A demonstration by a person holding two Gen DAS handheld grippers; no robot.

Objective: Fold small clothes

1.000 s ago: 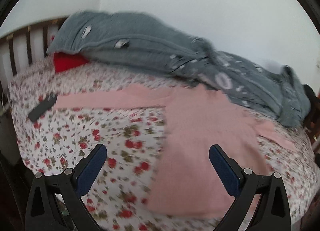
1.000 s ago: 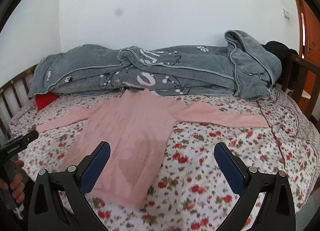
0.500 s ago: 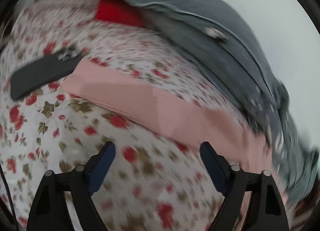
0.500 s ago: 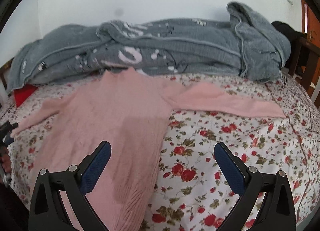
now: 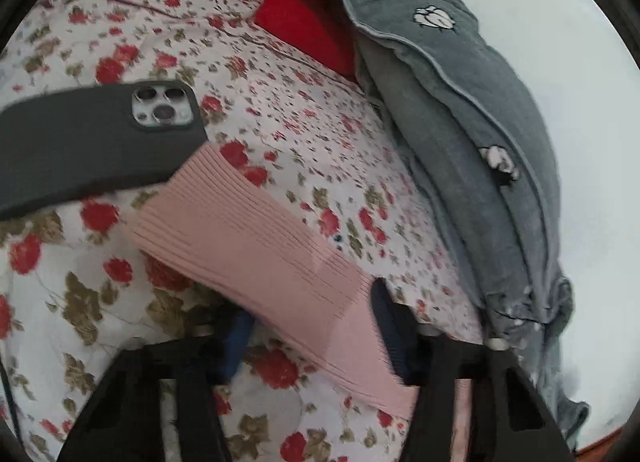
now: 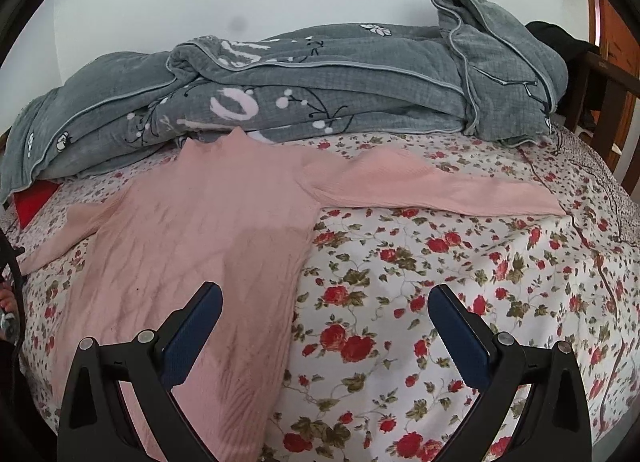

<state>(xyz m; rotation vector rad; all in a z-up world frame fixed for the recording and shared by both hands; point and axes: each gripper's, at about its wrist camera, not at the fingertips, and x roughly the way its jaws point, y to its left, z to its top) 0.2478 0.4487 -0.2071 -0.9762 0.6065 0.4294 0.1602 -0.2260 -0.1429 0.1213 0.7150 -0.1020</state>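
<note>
Closing left gripper [image 5: 312,326] straddles the pink sweater's sleeve [image 5: 248,238], jaws narrowed, pad contact unclear. Phone [image 5: 92,142] touches the cuff just ahead: a lift could drag it. Right gripper [image 6: 324,326] gapes empty, sweater body [image 6: 192,246] under its left finger.

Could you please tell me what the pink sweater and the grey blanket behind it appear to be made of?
The pink sweater looks like a soft, matte ribbed knit: fine parallel ridges run along its sleeve. The grey blanket seems a plush, fleece-like fabric with a quilted grid texture and piped edges; the exact fibre cannot be told.
</note>
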